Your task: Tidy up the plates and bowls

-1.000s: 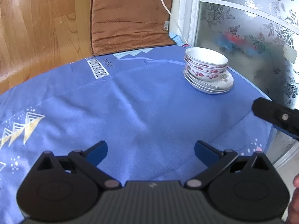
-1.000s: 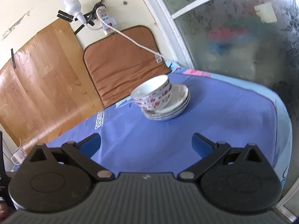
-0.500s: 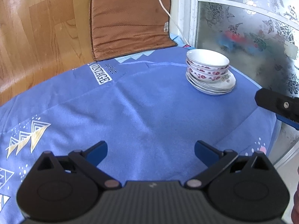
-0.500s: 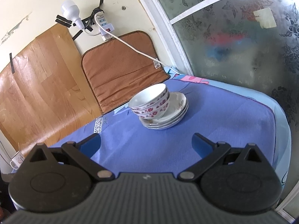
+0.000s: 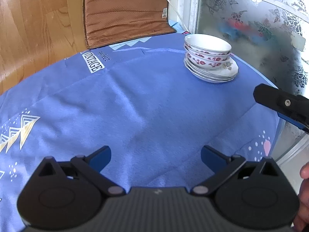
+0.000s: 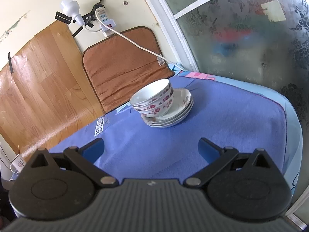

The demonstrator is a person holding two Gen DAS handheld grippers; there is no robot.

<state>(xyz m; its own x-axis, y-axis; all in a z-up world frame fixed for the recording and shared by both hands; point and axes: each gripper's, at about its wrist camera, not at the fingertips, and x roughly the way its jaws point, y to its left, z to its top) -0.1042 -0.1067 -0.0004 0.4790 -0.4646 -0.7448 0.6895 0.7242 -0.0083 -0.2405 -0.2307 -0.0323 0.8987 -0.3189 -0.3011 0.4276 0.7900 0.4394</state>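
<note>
The bowls (image 6: 152, 100) sit nested one inside the other on the stack of plates (image 6: 173, 114), at the far side of the bench (image 5: 135, 100), near the frosted glass door (image 6: 251, 38). The rest of the blue cloth shows no other dish. The left claw (image 5: 155, 155) is wide open and holds nothing, well apart from the stack. The right claw (image 6: 150, 147) is also open and empty, pointing toward the dishes from a distance. I judge that the stacking step is finished, or nearly so. If anything remains, it is only to center the bowls on the plates, with a slow approach and a gentle grip on the rim.
</note>
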